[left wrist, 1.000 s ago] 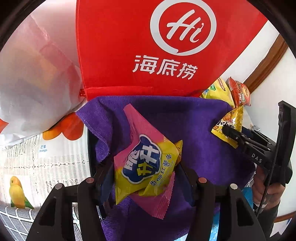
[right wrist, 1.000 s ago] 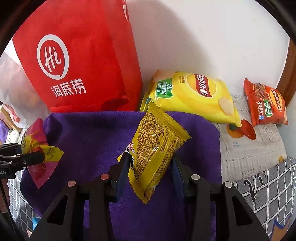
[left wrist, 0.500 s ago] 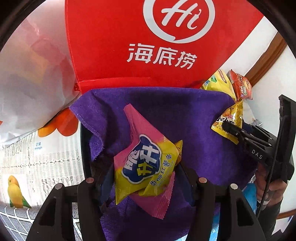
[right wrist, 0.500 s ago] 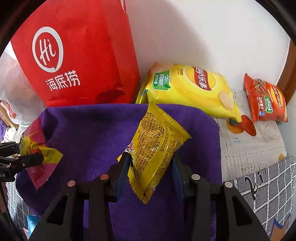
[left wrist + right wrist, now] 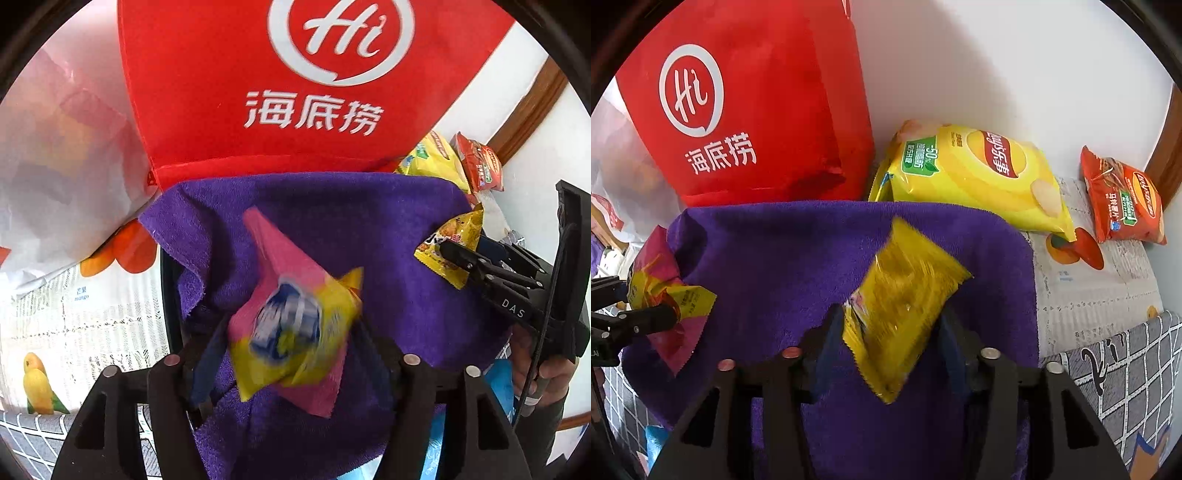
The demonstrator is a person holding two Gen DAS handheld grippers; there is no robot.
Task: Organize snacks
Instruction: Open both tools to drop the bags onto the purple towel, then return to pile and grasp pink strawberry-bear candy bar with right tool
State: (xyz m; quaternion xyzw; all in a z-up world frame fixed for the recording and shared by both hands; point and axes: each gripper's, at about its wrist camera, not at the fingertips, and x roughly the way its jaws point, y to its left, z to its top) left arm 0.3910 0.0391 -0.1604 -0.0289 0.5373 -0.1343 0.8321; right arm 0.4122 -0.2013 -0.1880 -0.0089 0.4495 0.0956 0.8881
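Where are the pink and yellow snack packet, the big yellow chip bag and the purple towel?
pink and yellow snack packet (image 5: 291,328), left wrist view, blurred blue logo.
big yellow chip bag (image 5: 971,177), right wrist view, front panel.
purple towel (image 5: 783,258), right wrist view, bare middle.

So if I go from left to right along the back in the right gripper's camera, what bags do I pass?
Red bag with the white Hi logo → big yellow chip bag → small orange-red chip bag, all lined up along the white wall, behind the purple towel.
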